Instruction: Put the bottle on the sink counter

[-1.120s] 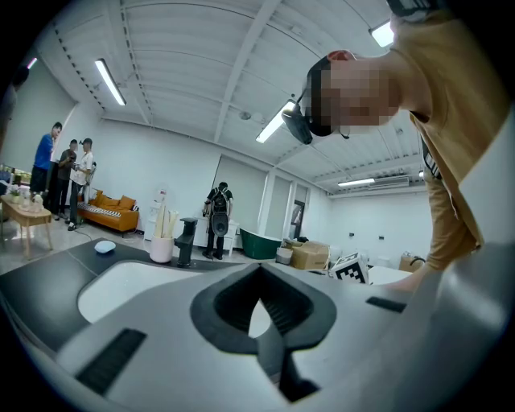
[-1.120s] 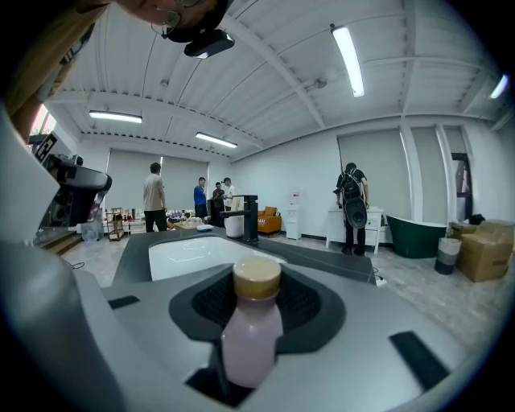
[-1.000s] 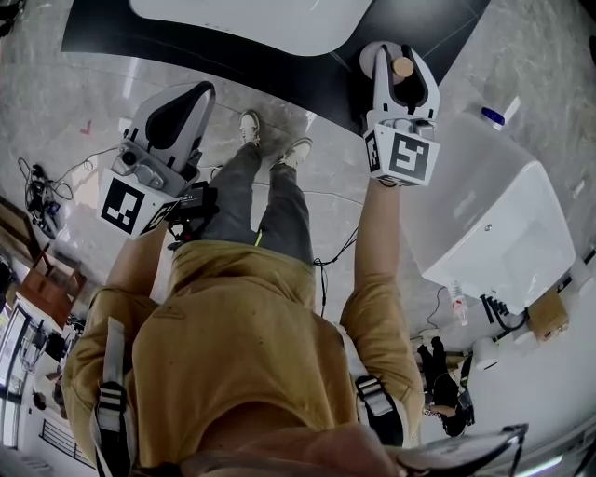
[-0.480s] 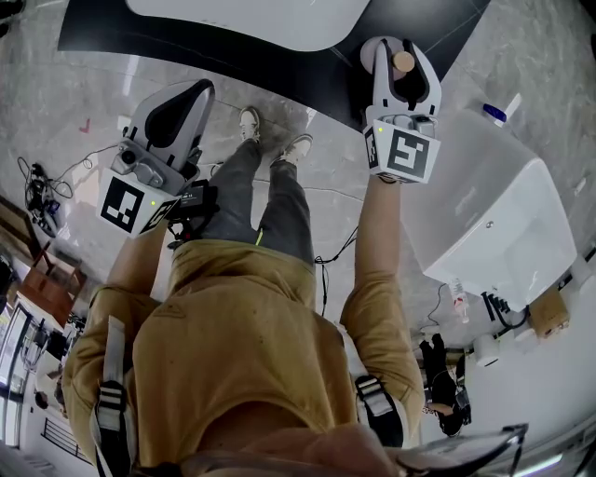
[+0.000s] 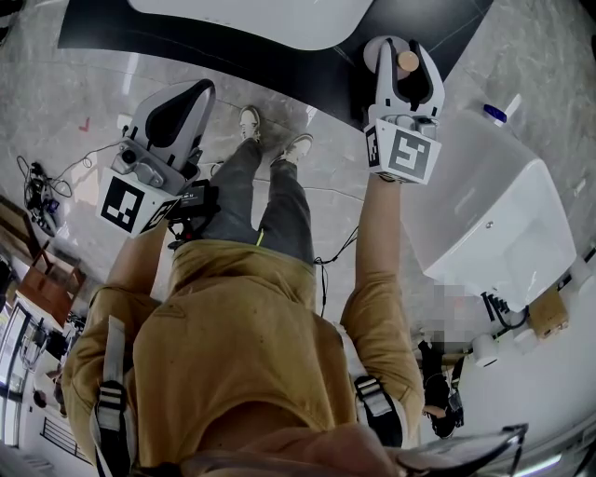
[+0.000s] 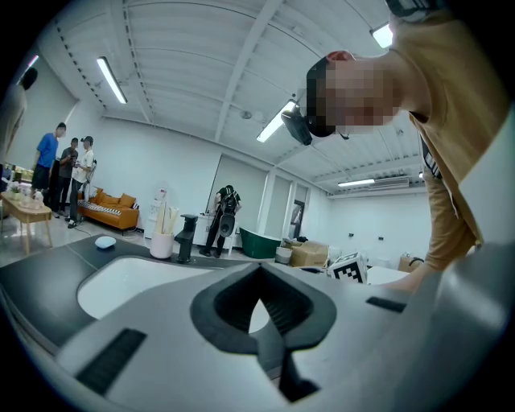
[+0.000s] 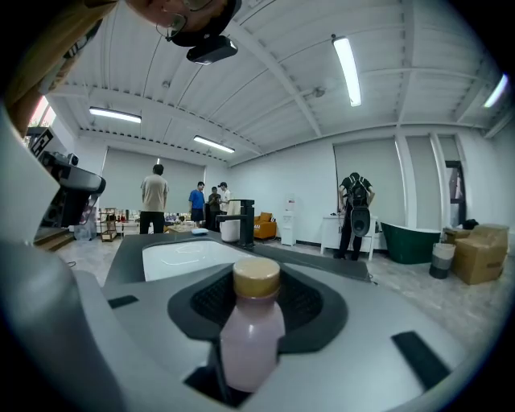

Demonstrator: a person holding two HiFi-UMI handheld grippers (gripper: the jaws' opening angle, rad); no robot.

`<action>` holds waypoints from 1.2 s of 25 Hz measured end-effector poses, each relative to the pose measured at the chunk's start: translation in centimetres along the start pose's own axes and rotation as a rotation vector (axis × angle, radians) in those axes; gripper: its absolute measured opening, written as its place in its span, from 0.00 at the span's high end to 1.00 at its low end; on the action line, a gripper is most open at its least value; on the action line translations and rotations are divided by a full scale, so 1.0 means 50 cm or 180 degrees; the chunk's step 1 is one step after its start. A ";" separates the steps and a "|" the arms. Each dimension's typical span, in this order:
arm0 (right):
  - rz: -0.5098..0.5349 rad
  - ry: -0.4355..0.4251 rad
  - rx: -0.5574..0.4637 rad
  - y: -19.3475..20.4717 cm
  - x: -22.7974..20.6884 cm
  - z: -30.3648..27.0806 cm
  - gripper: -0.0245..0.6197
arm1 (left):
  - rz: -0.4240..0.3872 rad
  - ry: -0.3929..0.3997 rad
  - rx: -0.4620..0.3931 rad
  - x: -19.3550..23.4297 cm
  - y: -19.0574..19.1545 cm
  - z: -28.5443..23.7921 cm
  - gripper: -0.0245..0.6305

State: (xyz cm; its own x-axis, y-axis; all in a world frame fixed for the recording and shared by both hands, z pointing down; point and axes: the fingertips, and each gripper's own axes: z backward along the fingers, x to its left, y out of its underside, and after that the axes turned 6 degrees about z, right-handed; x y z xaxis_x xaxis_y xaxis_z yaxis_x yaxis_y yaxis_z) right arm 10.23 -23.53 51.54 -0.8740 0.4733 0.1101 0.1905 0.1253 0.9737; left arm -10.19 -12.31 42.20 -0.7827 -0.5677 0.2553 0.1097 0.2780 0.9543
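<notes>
Both fingers of the right gripper (image 5: pixel 402 52) have just been spread beside the bottle (image 7: pixel 251 334), seemingly stood on the far-right tabletop (image 5: pixel 279 67); placement is judged nearly done. Left gripper (image 6: pixel 262 282) fingers are pressed together.

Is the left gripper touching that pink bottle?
Apart. The head view shows the left gripper far left of the bottle, floor between them.

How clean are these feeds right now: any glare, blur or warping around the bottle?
Head view: heavy fisheye bending, the white basin washed out, sheen on the floor. Right gripper view: the bottle slightly soft up close, background sharper, the ceiling light bright, corners dark. Left gripper view: near foreground blurred, room evenly lit.
</notes>
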 end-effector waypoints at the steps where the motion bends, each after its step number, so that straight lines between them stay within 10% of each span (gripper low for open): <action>1: -0.0038 0.0000 -0.0008 -0.001 -0.001 0.001 0.75 | -0.0002 0.0002 0.0001 0.000 0.000 0.001 0.96; 30: -0.0058 -0.0003 0.0077 -0.014 -0.010 0.017 0.72 | -0.0036 0.0088 -0.0085 -0.023 -0.016 0.004 0.96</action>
State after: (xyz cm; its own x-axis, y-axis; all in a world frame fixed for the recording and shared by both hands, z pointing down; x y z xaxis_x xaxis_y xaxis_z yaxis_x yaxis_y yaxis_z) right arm 10.90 -23.12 50.65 -0.8769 0.4717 0.0923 0.1854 0.1548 0.9704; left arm -9.50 -11.70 41.13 -0.7668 -0.5919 0.2483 0.1176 0.2507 0.9609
